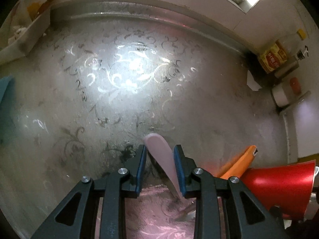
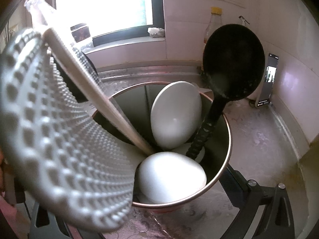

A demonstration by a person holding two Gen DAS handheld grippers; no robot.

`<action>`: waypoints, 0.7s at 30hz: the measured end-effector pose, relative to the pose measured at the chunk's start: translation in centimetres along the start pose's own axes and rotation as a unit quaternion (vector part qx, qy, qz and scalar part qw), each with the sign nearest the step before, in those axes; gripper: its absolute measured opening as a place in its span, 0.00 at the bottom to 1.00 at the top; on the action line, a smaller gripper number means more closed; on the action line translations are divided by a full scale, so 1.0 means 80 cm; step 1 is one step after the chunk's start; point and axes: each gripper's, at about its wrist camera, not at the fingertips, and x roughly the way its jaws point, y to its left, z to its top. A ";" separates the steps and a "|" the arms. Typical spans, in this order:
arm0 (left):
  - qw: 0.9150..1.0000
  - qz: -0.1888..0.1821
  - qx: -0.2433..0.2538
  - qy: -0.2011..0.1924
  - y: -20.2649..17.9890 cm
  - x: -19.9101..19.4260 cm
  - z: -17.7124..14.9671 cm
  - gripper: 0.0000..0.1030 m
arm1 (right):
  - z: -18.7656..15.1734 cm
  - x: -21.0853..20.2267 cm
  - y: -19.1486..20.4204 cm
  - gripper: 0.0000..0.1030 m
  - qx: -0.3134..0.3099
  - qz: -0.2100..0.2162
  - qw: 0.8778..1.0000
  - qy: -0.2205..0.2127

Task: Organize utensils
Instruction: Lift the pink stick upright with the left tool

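- In the left wrist view the left claw (image 1: pixel 159 167) sits at the bottom centre of the frame, its blue pads (image 1: pixel 142 167) narrowed onto a pink utensil handle (image 1: pixel 162 155). The handle runs slantwise through the gap, touching the right pad; its rounded end pokes up just past the fingertips.
- Whether both pads press the handle firmly is hard to tell, but it sits between them and looks clamped.
- Just right of the claw, in the lower right of the frame, lies an orange utensil (image 1: pixel 239 163), and against it the red side of a metal cup (image 1: pixel 279 187).
- Beneath everything spreads the desk (image 1: pixel 79 99), grey with a swirling floral pattern and a bright glare near the centre.
- A white box (image 1: pixel 24 37) stands in the upper left; bottles and jars (image 1: pixel 273 59) crowd the right-hand corner.
- In the right wrind view only the black frame of the right claw (image 2: pixel 265 199) shows, at the lower right; its fingertips are hidden, so I cannot tell how it stands.
- The cup (image 2: pixel 225 169) fills the centre of that view. Inside it stand two white spoons (image 2: pixel 175 115), a black ladle (image 2: pixel 233 61) leaning right, and a perforated metal skimmer (image 2: pixel 59 139) whose pale handle (image 2: pixel 95 91) dips into the cup.
- A window (image 2: pixel 99 4) glows at the upper left; a phone (image 2: pixel 268 83) leans against the tiled wall on the right.
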 end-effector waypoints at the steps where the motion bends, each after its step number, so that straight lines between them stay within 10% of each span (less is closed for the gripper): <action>1: 1.000 -0.001 -0.002 0.002 0.001 0.000 -0.002 0.28 | 0.001 0.001 -0.001 1.00 -0.001 0.001 1.000 0.000; 21: 0.989 0.081 0.125 0.006 -0.065 0.007 -0.014 0.28 | 0.002 -0.009 -0.004 1.00 -0.001 0.000 1.000 -0.001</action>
